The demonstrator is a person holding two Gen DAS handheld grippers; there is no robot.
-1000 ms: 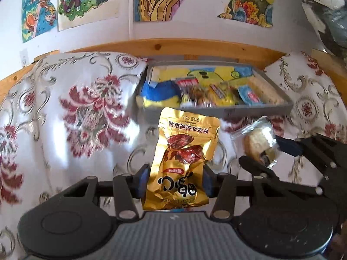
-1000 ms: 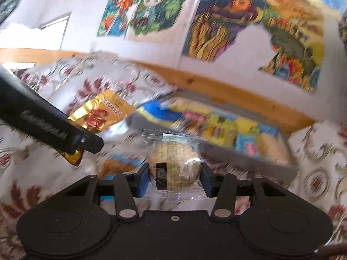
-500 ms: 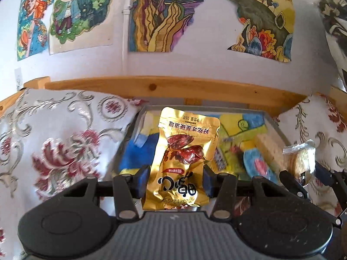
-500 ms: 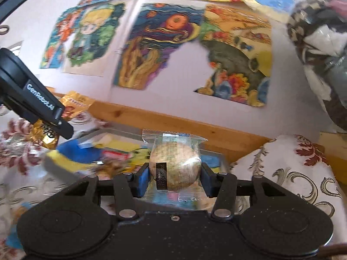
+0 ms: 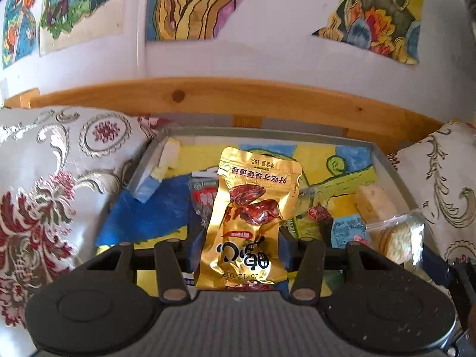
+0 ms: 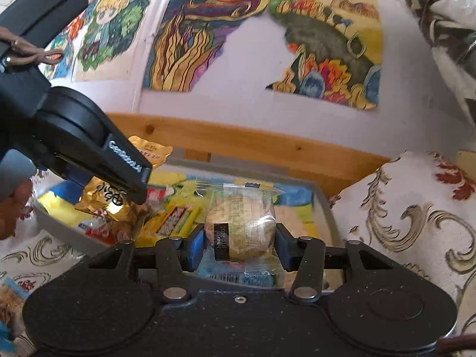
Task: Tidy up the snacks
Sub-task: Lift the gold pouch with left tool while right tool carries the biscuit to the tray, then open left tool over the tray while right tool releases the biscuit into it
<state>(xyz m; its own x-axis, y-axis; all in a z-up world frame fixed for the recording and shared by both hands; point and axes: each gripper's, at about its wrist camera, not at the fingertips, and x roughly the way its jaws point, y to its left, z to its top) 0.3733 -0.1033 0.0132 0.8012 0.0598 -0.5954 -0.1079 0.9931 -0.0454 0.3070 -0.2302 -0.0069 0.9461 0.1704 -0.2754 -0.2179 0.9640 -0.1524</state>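
My left gripper (image 5: 239, 248) is shut on a gold snack packet (image 5: 253, 214) with red dates printed on it, held upright above the grey tray (image 5: 395, 178). My right gripper (image 6: 239, 245) is shut on a round biscuit in clear wrap (image 6: 241, 226), also over the grey tray (image 6: 325, 208). In the left wrist view the wrapped biscuit (image 5: 395, 238) shows at the right, above the tray's right side. From the right wrist view the left gripper's dark body and the gold packet (image 6: 104, 199) hang over the tray's left side. Several wrapped snacks lie inside the tray.
The tray rests on a floral cloth (image 5: 59, 178) in front of a wooden rail (image 5: 238, 95) and a wall with coloured drawings (image 6: 193, 38). A snack pack (image 6: 9, 294) lies on the cloth at the lower left. A hand (image 6: 12, 208) holds the left gripper.
Both grippers have moved forward from over the cloth to above the tray, each still holding its snack. The tray now fills the lower middle of both views.
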